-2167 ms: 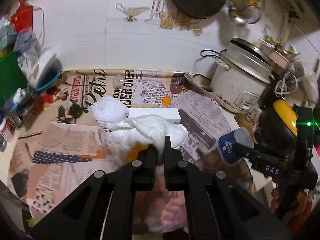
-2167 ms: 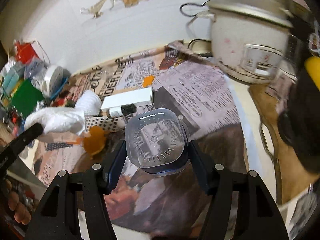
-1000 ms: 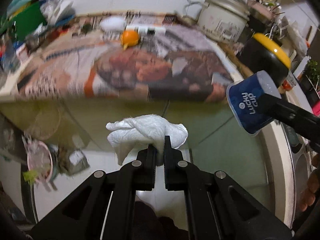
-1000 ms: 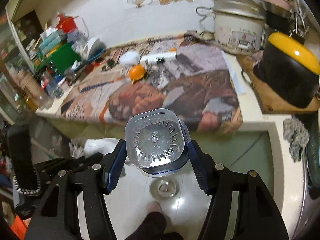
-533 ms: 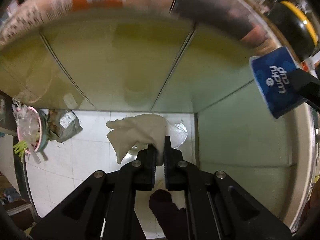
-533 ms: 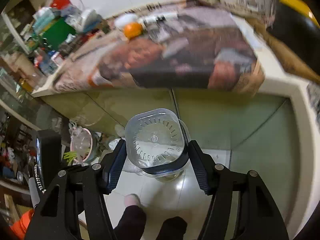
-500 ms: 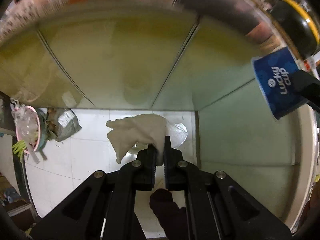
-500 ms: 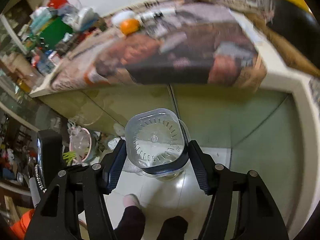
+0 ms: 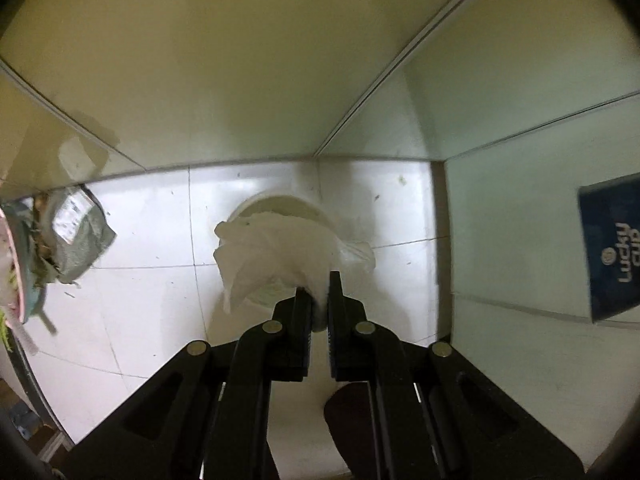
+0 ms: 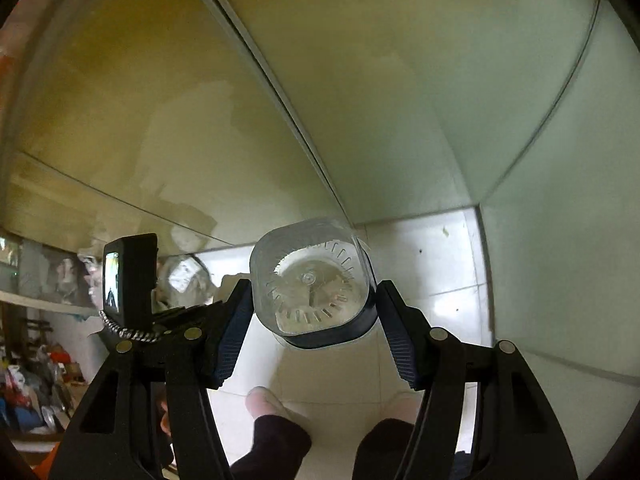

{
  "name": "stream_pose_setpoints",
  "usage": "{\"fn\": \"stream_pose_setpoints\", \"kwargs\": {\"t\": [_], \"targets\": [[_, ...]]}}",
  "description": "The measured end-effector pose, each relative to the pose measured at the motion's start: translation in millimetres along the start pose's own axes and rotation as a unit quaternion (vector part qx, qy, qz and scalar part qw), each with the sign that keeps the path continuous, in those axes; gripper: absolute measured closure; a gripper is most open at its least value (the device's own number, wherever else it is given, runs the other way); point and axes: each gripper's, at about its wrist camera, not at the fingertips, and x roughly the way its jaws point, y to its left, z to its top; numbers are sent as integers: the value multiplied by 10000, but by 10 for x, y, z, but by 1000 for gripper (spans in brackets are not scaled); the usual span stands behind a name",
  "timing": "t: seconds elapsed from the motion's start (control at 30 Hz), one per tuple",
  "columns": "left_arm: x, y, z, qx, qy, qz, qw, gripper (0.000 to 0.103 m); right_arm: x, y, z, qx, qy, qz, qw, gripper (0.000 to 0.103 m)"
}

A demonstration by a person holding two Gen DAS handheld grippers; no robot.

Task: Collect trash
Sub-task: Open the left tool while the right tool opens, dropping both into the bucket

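Note:
My left gripper is shut on a crumpled white tissue and holds it just above a white round bin that stands on the tiled floor. My right gripper is shut on a clear plastic cup with a blue "Lucky cup" sleeve; the cup's bottom faces the camera. The cup also shows at the right edge of the left wrist view. The left gripper's body shows at the left of the right wrist view.
Pale green cabinet fronts rise behind the bin and on the right. A grey trash bag and a pink-rimmed basin lie on the floor at left. The person's feet stand on the white tiles.
Both grippers have dropped from the newspaper-covered counter down to the floor. The tissue now hangs over the white bin. Both grips are unchanged.

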Motion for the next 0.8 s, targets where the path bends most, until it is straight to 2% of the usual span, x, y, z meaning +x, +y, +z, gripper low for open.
{"fn": "stream_pose_setpoints", "kwargs": {"t": [0.13, 0.23, 0.37, 0.43, 0.5, 0.7, 0.8], "targets": [[590, 267, -26, -119, 252, -72, 9996, 98, 492, -72, -87, 24, 81, -75, 9999, 44], [829, 353, -32, -112, 401, -187, 9990, 97, 756, -61, -112, -29, 148, -114, 9998, 44], [985, 395, -76, -15, 577, -303, 9979, 84, 986, 32, -114, -91, 252, -42, 9996, 44], [994, 434, -102, 61, 520, -264, 9983, 62, 1031, 111, -112, -160, 278, 6, 9995, 44], [951, 492, -124, 96, 414, -235, 9988, 53, 1098, 194, -125, -263, 319, 80, 9991, 44], [713, 751, -188, 0, 154, 69, 9999, 52, 1272, 341, -122, -421, 581, 255, 9971, 43], [435, 807, -223, -82, -66, 170, 9998, 52, 1334, 409, -131, -424, 875, 345, 9947, 43]]}}
